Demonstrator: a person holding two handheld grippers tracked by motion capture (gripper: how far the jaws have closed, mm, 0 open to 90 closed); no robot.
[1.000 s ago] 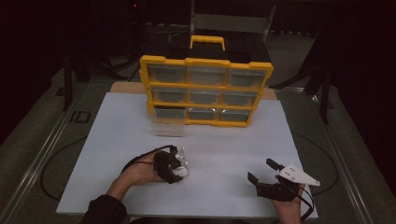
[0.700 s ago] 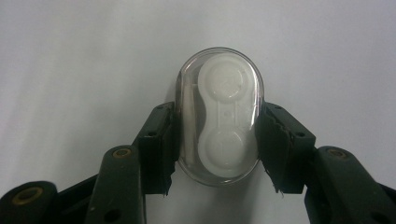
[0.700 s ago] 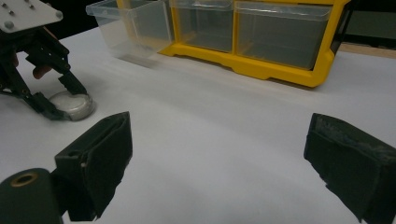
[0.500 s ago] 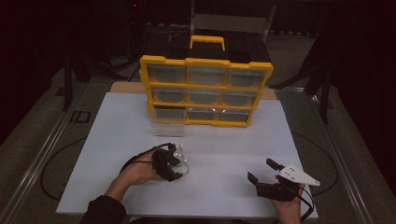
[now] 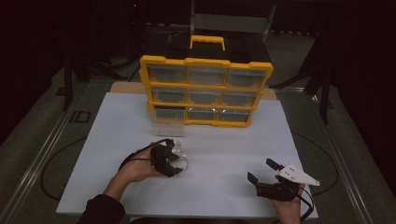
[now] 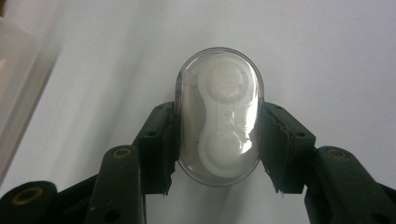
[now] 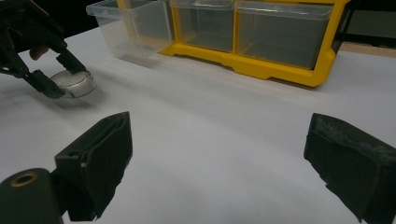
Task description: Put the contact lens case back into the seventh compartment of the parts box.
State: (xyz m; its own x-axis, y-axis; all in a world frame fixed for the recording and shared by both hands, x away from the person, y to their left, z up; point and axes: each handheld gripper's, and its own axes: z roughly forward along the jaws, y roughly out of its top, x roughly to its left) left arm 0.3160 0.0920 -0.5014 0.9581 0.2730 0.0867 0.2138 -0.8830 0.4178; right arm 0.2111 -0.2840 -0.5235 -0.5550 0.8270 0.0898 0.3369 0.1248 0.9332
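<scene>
A clear oval case [image 6: 218,116] with a white two-lobed piece inside lies at the white tabletop. My left gripper [image 6: 218,140] is shut on its two long sides. In the high view the left gripper [image 5: 173,159] and the case [image 5: 180,163] are at the front left of the table. The right gripper view shows them far off, the case [image 7: 74,83] low against the table. My right gripper [image 5: 264,171] rests at the front right, open, with nothing between its jaws [image 7: 224,156].
A yellow drawer organizer [image 5: 205,91] with a handle stands at the back middle of the white table [image 5: 224,140]. Its bottom-left clear drawer [image 5: 166,125] is pulled out toward me, and also shows in the gripper views [image 7: 133,28] [image 6: 18,79].
</scene>
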